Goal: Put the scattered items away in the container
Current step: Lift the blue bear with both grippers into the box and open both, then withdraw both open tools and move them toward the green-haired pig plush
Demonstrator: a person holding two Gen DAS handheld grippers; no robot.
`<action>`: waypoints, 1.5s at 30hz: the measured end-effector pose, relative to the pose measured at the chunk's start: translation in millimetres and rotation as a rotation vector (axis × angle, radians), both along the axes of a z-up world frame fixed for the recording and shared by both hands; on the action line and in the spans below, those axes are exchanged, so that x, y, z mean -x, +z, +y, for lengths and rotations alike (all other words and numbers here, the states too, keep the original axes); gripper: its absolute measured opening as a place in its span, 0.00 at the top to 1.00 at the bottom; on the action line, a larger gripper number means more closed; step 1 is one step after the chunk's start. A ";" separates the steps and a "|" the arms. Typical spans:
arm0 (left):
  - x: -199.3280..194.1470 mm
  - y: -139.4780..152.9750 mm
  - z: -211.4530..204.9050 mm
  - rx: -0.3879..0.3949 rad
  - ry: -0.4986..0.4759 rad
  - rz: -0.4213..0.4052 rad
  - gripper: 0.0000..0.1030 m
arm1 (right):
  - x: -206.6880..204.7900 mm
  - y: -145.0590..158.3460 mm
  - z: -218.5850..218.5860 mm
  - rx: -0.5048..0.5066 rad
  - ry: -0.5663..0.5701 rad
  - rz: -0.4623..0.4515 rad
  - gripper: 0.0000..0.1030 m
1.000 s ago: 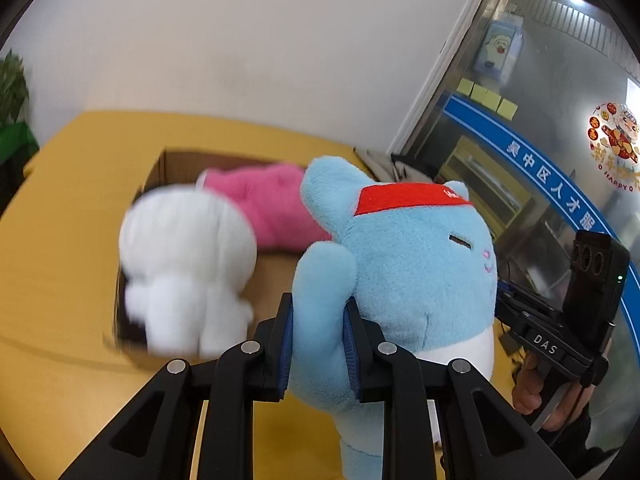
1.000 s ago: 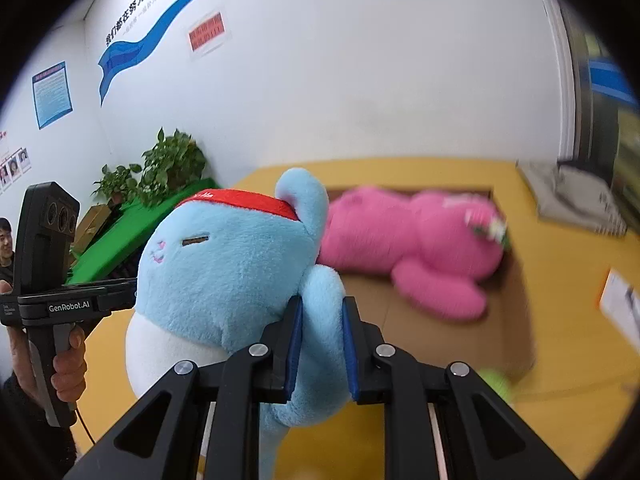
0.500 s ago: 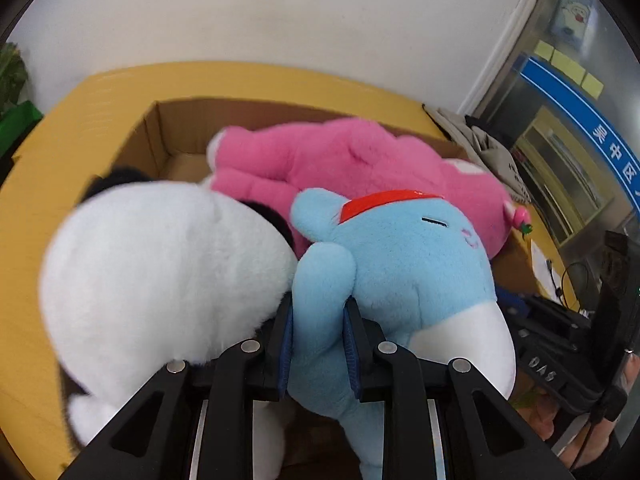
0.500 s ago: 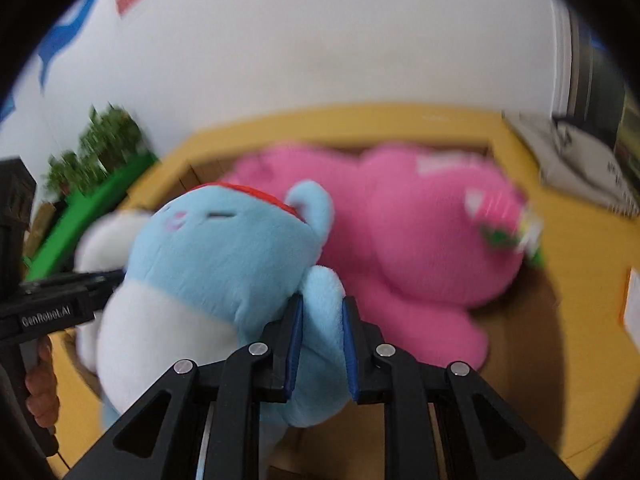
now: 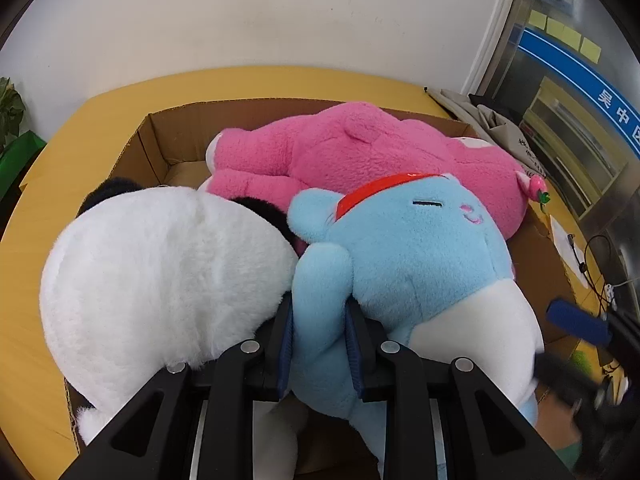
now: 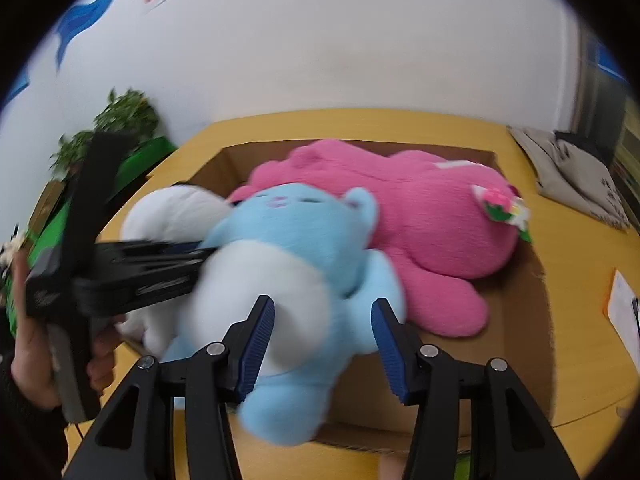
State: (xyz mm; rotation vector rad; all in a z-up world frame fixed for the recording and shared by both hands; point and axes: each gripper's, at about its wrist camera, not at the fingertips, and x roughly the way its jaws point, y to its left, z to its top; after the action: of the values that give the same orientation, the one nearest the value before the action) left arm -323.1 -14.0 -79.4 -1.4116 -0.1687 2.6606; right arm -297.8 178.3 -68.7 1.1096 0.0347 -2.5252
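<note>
Lowered into box [image 5: 152, 148]: blue plush [image 5: 404, 248] | left hand-held gripper [image 5: 320, 344] pinching its arm | right hand-held gripper [image 6: 322, 338] opening around it

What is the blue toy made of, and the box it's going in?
The blue toy looks like soft plush fabric: its surface is fuzzy and it squashes where held. The box looks like plain brown cardboard, matte, with creased corners.

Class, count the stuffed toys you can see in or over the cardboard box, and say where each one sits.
3. The pink plush lies along the far side of the box. The white plush sits at the near left. The blue plush is near right, against both. Smaller toys could be hidden beneath.
</note>
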 end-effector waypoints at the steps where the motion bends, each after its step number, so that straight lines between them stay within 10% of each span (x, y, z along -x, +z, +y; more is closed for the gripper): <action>1: 0.4 -0.2 0.6 0.006 -0.001 -0.006 0.76 | -0.9 -3.0 -7.0 -0.014 0.009 -0.005 0.52; 8: -18.1 3.6 4.4 0.038 -0.017 -0.008 0.72 | 1.4 -28.5 -20.1 -0.070 -0.071 -0.068 0.52; 15: -79.0 19.4 -15.3 -0.123 0.026 0.016 0.33 | -13.9 -41.7 -5.1 -0.016 -0.137 -0.070 0.50; 22: -147.7 35.1 -23.3 -0.150 0.045 0.066 0.31 | -42.0 -16.8 -10.1 0.030 -0.081 -0.020 0.43; 33: -184.0 46.1 -23.1 -0.176 0.066 0.115 0.31 | -6.2 -60.1 -29.8 -0.029 -0.060 -0.159 0.23; 45: -219.5 56.7 -33.4 -0.125 0.160 0.227 0.00 | -103.2 -8.6 10.4 0.063 -0.128 0.044 0.22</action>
State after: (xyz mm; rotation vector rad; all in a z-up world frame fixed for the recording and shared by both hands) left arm -103.6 -47.4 -22.7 -1.0921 -0.4323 2.8554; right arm -194.5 188.7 -77.3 1.0626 -0.1061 -2.6438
